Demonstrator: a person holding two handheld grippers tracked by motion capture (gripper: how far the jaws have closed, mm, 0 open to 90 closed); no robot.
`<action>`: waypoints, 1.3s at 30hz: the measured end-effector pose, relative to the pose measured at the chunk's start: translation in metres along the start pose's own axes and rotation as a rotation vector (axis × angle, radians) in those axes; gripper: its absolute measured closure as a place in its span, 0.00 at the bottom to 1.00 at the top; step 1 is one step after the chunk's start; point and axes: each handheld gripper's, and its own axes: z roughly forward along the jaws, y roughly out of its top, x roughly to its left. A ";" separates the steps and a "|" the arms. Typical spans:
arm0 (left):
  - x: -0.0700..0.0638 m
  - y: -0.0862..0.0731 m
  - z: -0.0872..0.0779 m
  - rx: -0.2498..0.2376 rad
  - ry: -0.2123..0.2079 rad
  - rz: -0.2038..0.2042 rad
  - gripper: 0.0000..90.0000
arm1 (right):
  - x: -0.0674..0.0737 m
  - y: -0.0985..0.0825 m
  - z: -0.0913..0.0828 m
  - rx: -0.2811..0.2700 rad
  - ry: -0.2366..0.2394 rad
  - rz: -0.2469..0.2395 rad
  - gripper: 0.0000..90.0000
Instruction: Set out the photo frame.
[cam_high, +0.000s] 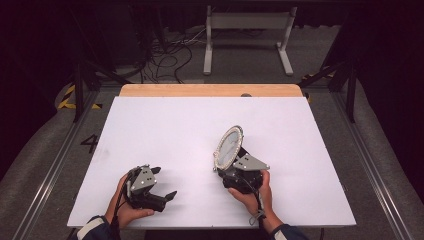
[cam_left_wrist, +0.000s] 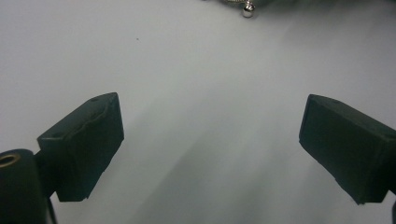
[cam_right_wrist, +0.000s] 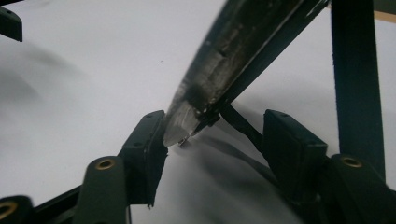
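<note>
Standing the oval mirror (cam_high: 228, 146) upright right of centre, the right hand-held gripper (cam_right_wrist: 215, 140) has its jaws apart around the base, and next should back off gently

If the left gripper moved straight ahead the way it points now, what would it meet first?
Probably the bare white table first; the left gripper has open jaws with nothing between them. Farther on stands the oval framed mirror, its beaded foot showing ahead, though depth is unclear.
</note>
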 end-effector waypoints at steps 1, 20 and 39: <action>0.000 0.000 0.001 0.006 0.000 0.008 0.08 | 0.000 0.000 0.001 0.001 0.005 0.008 0.47; 0.002 -0.005 0.004 0.024 0.019 -0.013 0.09 | 0.005 0.016 0.017 -0.004 -0.042 0.099 0.54; 0.002 -0.004 0.004 0.029 0.012 0.002 0.10 | -0.014 0.014 0.009 0.036 0.081 0.080 0.67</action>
